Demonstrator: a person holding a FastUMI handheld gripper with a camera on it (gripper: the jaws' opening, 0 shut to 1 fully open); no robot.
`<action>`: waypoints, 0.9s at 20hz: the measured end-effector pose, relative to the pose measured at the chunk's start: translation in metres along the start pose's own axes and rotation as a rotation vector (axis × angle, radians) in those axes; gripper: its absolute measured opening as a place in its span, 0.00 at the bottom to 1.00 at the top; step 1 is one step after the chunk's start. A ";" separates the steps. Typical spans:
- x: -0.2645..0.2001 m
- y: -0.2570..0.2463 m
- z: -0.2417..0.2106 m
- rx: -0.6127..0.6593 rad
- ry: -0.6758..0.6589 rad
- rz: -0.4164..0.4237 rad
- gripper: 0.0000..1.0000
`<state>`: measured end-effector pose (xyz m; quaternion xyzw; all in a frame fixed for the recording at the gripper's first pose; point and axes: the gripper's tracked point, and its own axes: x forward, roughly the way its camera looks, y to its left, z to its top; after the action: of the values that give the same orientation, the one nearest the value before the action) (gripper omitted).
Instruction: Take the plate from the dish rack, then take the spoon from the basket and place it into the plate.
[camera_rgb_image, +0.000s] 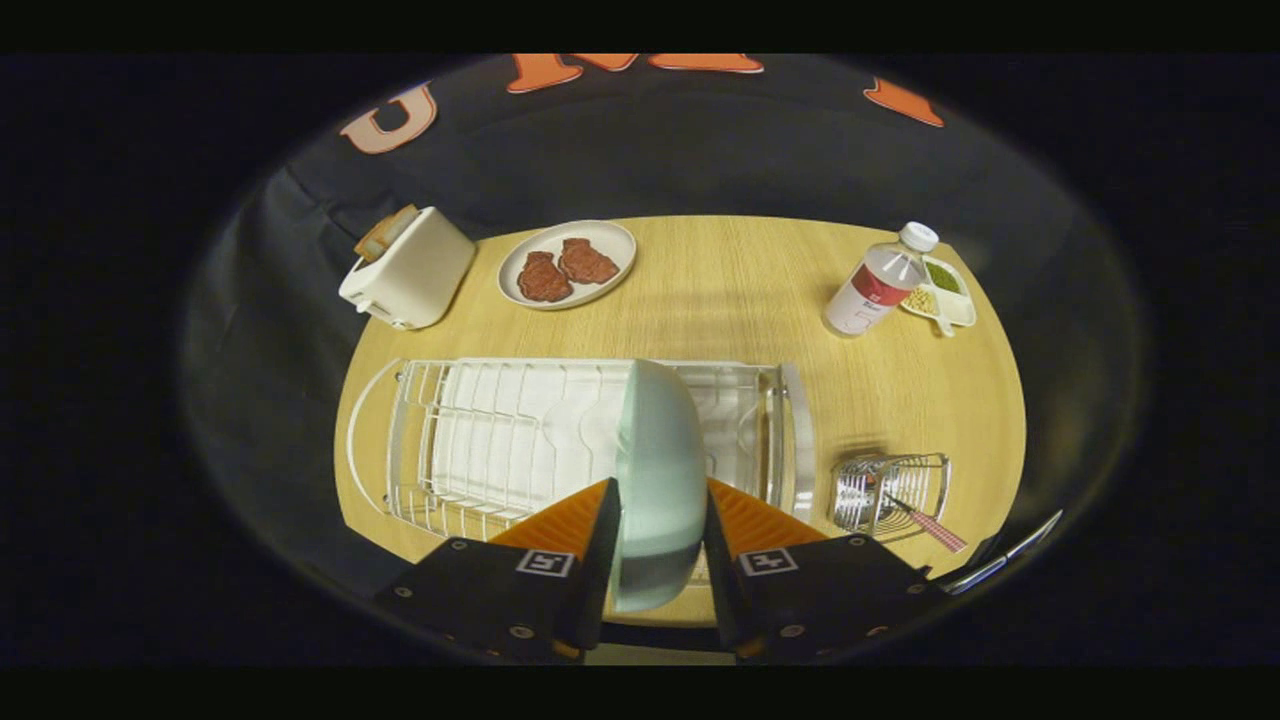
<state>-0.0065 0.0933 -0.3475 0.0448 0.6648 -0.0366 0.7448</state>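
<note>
One round wooden table (720, 300) carries everything you have in front of you, and the biggest thing on it is the white wire dish rack (480, 440), lying across the near half with its bare ribbed drain tray showing through the wires. Your gripper (655, 525) has its two fingers closed onto the pale green plate (660, 470), one finger on each face, so the plate stands on edge between them, its upper rim reaching over the rack's right part. Whether the plate's lower edge rests in the rack's wires you cannot tell, since the fingers and the plate itself cover that spot. Left of the rack's far corner stands a white toaster (410, 270) with a slice of toast (385, 232) poking out of its slot. Just beside it, farther along the table's back edge, lies an oval plate (612, 240) holding two reddish-brown meat patties (565, 270). Over on the far right a clear plastic bottle (875, 290) with a white cap and a red label stands touching a small divided condiment dish (958, 300). Right of the rack, near your right finger, sits the wire basket (890, 490), and the spoon (925, 522) leans out of it with its checked handle pointing toward you.
</note>
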 end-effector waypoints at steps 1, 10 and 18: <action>0.002 -0.004 0.001 -0.001 -0.004 -0.035 0.39; -0.013 -0.019 0.003 -0.055 -0.104 -0.355 0.25; -0.040 -0.019 0.010 -0.064 -0.204 -0.499 0.22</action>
<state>-0.0034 0.0730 -0.3070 -0.1479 0.5775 -0.2021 0.7770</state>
